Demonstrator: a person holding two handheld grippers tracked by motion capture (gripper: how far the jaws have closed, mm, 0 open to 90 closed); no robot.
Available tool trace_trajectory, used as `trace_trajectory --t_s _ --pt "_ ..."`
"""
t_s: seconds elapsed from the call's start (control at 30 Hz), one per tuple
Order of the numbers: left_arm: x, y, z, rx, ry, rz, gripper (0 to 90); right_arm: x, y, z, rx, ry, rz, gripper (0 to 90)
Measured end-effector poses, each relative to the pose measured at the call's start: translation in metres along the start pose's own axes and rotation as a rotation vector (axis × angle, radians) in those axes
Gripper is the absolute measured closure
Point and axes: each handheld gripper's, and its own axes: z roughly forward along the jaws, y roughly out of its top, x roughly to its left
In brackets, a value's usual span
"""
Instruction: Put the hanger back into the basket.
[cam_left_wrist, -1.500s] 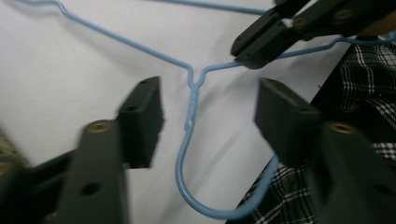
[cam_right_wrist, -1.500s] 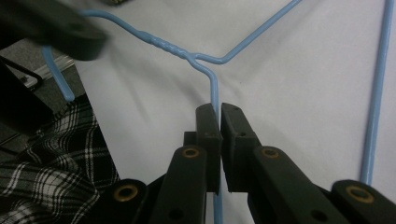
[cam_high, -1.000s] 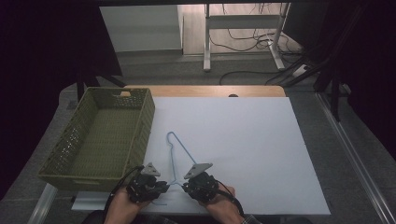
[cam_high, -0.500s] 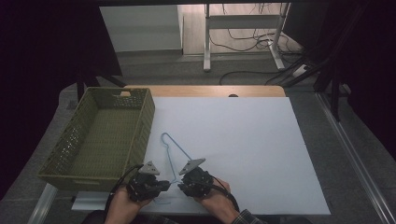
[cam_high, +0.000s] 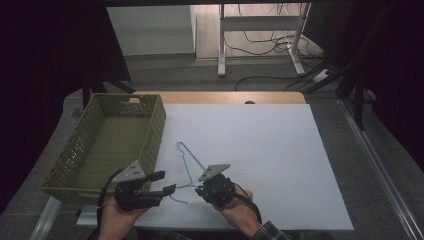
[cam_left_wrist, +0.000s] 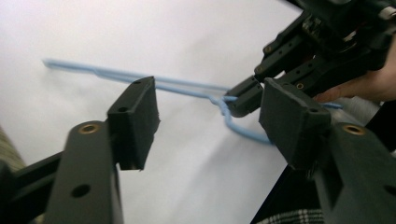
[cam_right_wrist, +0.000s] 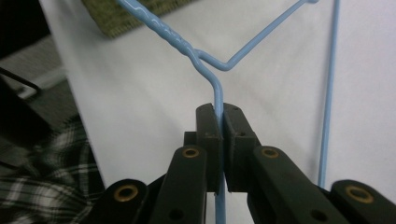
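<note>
A light blue wire hanger (cam_high: 189, 162) lies over the white table top (cam_high: 260, 150) near its front edge. My right gripper (cam_high: 199, 189) is shut on the hanger's hook wire just below the twisted neck, which the right gripper view shows clamped between the pads (cam_right_wrist: 218, 116). The hanger's (cam_right_wrist: 252, 51) shoulders spread out beyond the jaws. My left gripper (cam_high: 167, 182) is to the left of the right one, and its jaws have just been opening. The pads stand apart (cam_left_wrist: 212, 121) with nothing pressed between them. The hanger (cam_left_wrist: 140, 77) and the right gripper (cam_left_wrist: 243, 95) show beyond them.
An olive woven basket (cam_high: 159, 125) sits at the table's left side, close to the left hand; its corner (cam_right_wrist: 130, 18) is beyond the hanger. A wooden strip (cam_high: 220, 97) borders the far edge. A plaid sleeve (cam_right_wrist: 56, 177) is at the near edge.
The left gripper's jaws have opened and let go of the hanger, and that hand has risen and drawn back to the left. The right gripper keeps its grip.
</note>
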Motion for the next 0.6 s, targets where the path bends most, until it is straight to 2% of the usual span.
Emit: trace_trajectory --t_s 0.17,0.2,0.23,0.27,0.33,0.37,0.4,0.43,0.5,0.53,0.6 --pt "0.006 0.002 -0.010 -0.037 0.013 -0.030 28.1 -0.006 0.004 -0.019 -0.035 0.000 0.017 86.4" --pt "0.008 0.001 -0.013 -0.054 -0.010 -0.048 27.0 -0.008 0.004 -0.022 -0.043 0.007 0.030 86.4" --pt "0.009 0.000 -0.012 -0.048 -0.027 -0.048 25.6 -0.011 0.004 -0.026 -0.053 0.011 0.040 86.4" --pt "0.007 0.000 -0.009 -0.036 -0.046 -0.041 23.0 -0.012 0.005 -0.029 -0.057 0.012 0.048 86.4" --pt "0.005 0.000 -0.005 -0.023 -0.050 -0.025 22.2 -0.015 0.006 -0.034 -0.067 0.011 0.054 86.4" --pt "-0.002 0.002 0.007 -0.008 -0.084 0.021 22.3 -0.015 0.006 -0.037 -0.071 0.008 0.056 86.4" --pt "-0.002 0.002 0.007 -0.008 -0.084 0.021 24.1 -0.015 0.006 -0.037 -0.071 0.008 0.056 86.4" --pt "-0.012 0.007 0.022 0.004 -0.079 0.083 30.1 -0.016 0.008 -0.039 -0.074 0.007 0.055 86.4" --pt "-0.020 0.013 0.037 0.022 -0.059 0.130 39.4 -0.015 0.009 -0.040 -0.074 0.006 0.052 86.4" --pt "-0.022 0.015 0.043 0.027 -0.042 0.138 45.3 -0.015 0.010 -0.040 -0.074 0.009 0.054 86.4" --pt "-0.021 0.018 0.050 -0.004 -0.059 0.133 53.2 -0.015 0.010 -0.040 -0.073 0.008 0.054 86.3"
